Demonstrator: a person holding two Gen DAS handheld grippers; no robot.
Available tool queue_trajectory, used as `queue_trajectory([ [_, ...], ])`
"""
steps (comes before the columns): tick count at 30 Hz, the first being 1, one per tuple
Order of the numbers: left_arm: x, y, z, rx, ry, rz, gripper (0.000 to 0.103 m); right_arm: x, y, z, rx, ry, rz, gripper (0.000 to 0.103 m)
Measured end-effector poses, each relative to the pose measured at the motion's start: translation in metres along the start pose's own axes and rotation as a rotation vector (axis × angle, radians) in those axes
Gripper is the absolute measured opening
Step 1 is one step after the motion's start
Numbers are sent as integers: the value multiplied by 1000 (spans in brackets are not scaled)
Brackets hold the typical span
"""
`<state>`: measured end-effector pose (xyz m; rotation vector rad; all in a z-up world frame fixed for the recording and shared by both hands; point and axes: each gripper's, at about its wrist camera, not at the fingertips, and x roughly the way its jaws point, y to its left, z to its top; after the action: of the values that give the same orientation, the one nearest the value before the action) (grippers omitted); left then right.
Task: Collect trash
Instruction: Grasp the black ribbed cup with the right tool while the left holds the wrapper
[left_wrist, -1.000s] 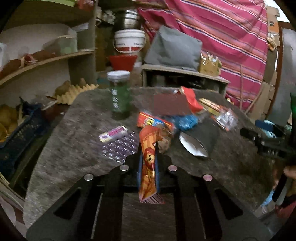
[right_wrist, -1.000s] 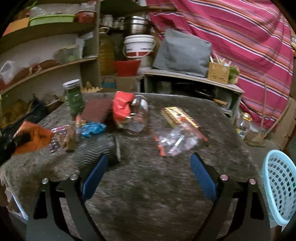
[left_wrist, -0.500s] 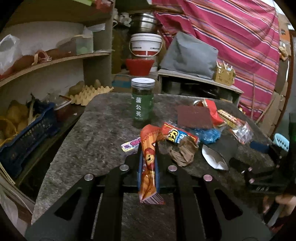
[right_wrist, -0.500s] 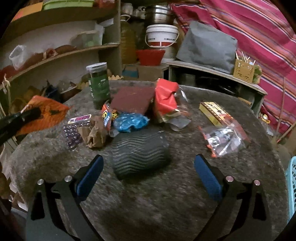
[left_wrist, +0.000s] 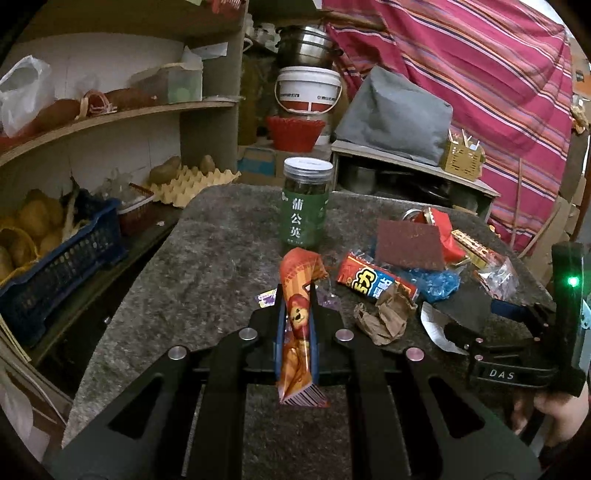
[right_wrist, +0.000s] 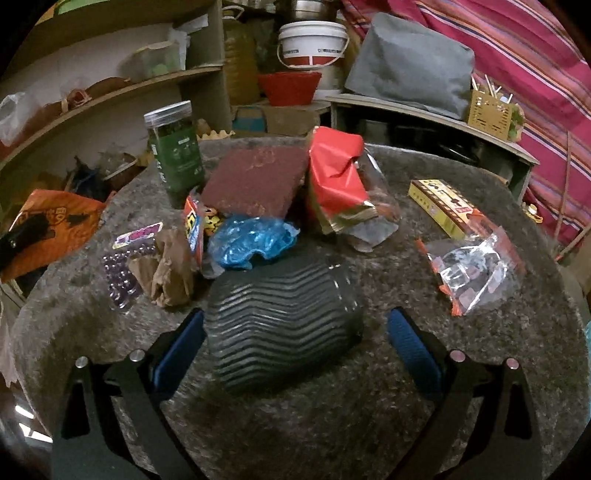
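My left gripper (left_wrist: 295, 325) is shut on an orange snack wrapper (left_wrist: 299, 325) with a lion on it, held above the grey table (left_wrist: 207, 266). The same wrapper (right_wrist: 55, 221) shows at the left edge of the right wrist view. My right gripper (right_wrist: 295, 332) stands open, its blue pads on either side of a black ribbed paper cup (right_wrist: 280, 321) that lies on its side; the pads do not press on it. Behind the cup lie a blue plastic scrap (right_wrist: 251, 240), a crumpled brown paper (right_wrist: 166, 266), a red foil wrapper (right_wrist: 336, 177) and a clear packet (right_wrist: 472, 273).
A green-labelled jar (right_wrist: 177, 155) stands upright at the back left of the table. A dark red pad (right_wrist: 255, 181) and a yellow box (right_wrist: 443, 206) lie among the litter. Shelves with a blue crate (left_wrist: 55, 266) stand to the left. A person's hand (left_wrist: 554, 410) holds the right gripper.
The right gripper has moved in over the table until the ribbed cup sits between its open fingers. The left gripper with the wrapper has shifted sideways, so the jar now stands straight ahead.
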<state>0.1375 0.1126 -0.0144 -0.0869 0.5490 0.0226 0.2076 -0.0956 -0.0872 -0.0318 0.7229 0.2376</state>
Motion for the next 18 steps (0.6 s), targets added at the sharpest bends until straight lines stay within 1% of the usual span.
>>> queue_trajectory([
  [1, 0, 0, 0, 0, -2, 1, 9, 0, 1, 0, -9, -2, 1, 87],
  [2, 0, -1, 1, -1, -5, 2, 9, 0, 4, 0, -17, 1, 4, 76],
  [7, -3, -8, 2, 8, -10, -3, 9, -4, 8, -2, -48, -7, 3, 75],
  [11, -6, -13, 3, 10, -21, -11, 9, -18, 2, 0, -63, -39, -44, 74],
  [18, -9, -30, 3, 17, -29, -38, 9, -47, -27, 1, -5, -110, -83, 74],
])
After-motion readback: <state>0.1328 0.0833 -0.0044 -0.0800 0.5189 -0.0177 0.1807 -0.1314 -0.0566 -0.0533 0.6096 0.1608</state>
